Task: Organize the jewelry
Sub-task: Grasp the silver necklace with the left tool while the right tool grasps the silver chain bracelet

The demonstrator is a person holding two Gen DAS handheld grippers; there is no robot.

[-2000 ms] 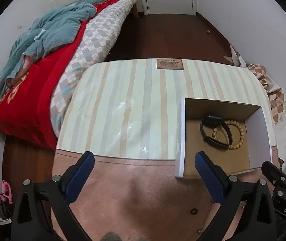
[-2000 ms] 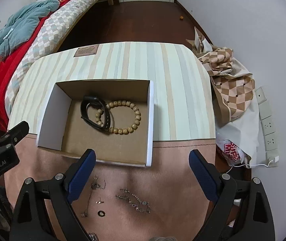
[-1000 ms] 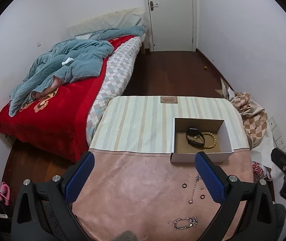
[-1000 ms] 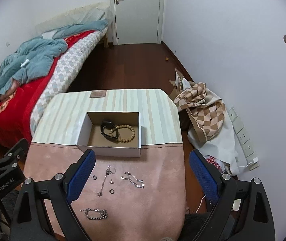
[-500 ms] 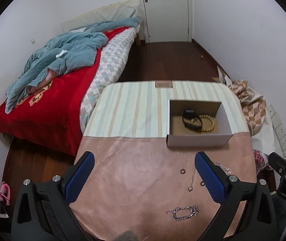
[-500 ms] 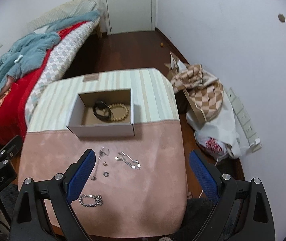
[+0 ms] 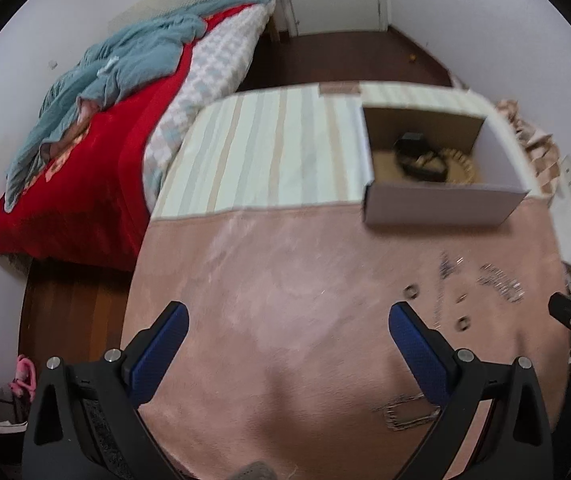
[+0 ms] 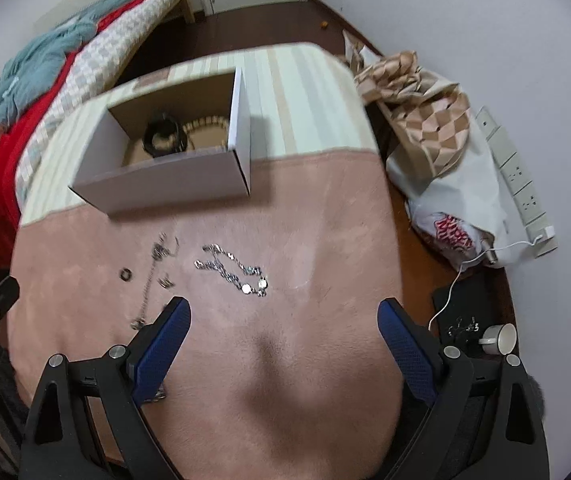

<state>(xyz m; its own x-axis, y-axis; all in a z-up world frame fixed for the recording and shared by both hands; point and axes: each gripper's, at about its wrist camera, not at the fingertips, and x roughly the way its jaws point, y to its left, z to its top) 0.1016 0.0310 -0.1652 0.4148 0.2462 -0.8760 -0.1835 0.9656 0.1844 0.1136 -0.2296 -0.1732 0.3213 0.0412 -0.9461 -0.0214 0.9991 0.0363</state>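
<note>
A white cardboard box [image 7: 441, 210] [image 8: 165, 186] stands on the table and holds a black band [image 8: 163, 136] and a wooden bead bracelet [image 7: 461, 166]. On the pink cloth [image 8: 305, 240] lie a silver chain bracelet [image 8: 231, 268], a thin necklace [image 8: 151, 276], small rings [image 8: 126, 274] and another chain [image 7: 405, 412] near the front. My left gripper [image 7: 287, 340] is open and empty above the cloth. My right gripper [image 8: 283, 332] is open and empty, just in front of the silver bracelet.
A bed with a red cover [image 7: 97, 152] stands to the left. A checked cloth and a plastic bag [image 8: 449, 168] lie on the floor at the right, by a power strip [image 8: 517, 176]. A white cup [image 8: 499, 338] sits on the floor.
Both grippers have come down and forward toward the pink cloth after being raised high. The table and jewelry now look closer. Both stay open.
</note>
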